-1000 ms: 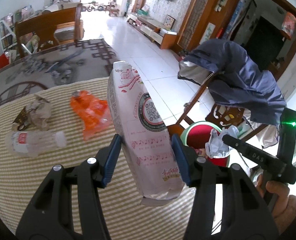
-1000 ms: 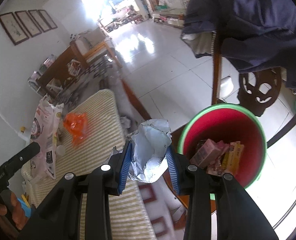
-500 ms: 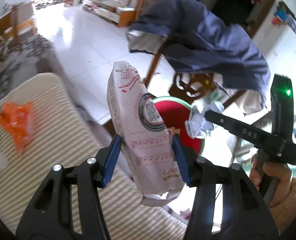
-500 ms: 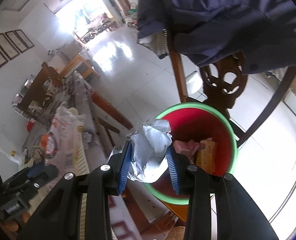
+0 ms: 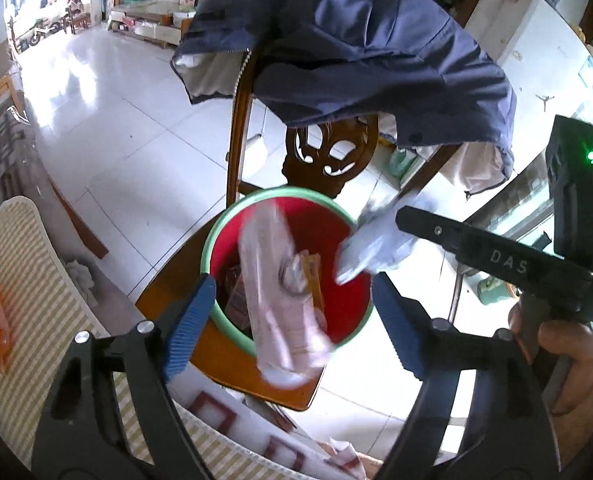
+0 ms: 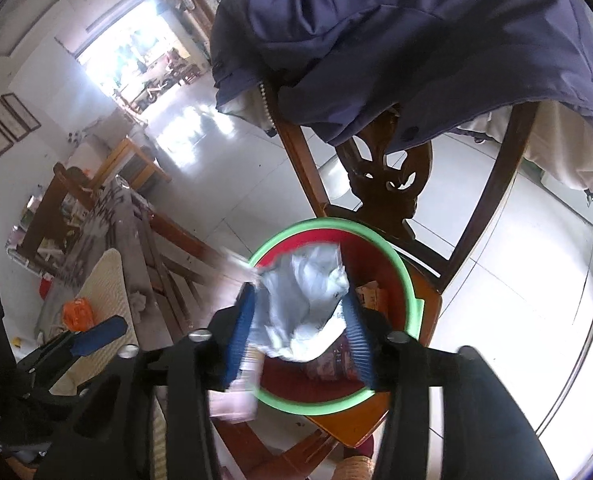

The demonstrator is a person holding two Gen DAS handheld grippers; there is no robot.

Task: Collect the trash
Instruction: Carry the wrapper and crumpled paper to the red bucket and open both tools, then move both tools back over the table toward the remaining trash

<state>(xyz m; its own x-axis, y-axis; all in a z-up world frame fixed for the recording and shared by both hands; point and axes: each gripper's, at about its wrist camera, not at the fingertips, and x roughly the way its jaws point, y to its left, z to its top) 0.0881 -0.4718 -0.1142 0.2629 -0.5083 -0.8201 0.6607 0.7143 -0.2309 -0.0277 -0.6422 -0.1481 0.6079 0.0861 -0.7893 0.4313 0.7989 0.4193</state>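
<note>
Both grippers were opening: the left gripper point(image 5: 292, 308) released the pink bag point(image 5: 284, 308); the right gripper point(image 6: 300, 330) loosened around foil wrapper point(image 6: 308, 300), frame center, above the bin point(image 6: 410, 280).

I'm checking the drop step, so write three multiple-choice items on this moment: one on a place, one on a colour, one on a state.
1. Where does the bin stand?
A. on the chair
B. on the floor
C. on the table

2. What colour is the bin's rim?
A. blue
B. green
C. black

3. How does the left gripper stand?
A. clamped on the pink bag
B. jaws apart, pads clear of the bag
C. out of view

Answers: 1 A, wooden seat shows under the bin. 2 B, a green ring edges the red inside. 3 B, gaps show on both sides of the blurred bag.
</note>
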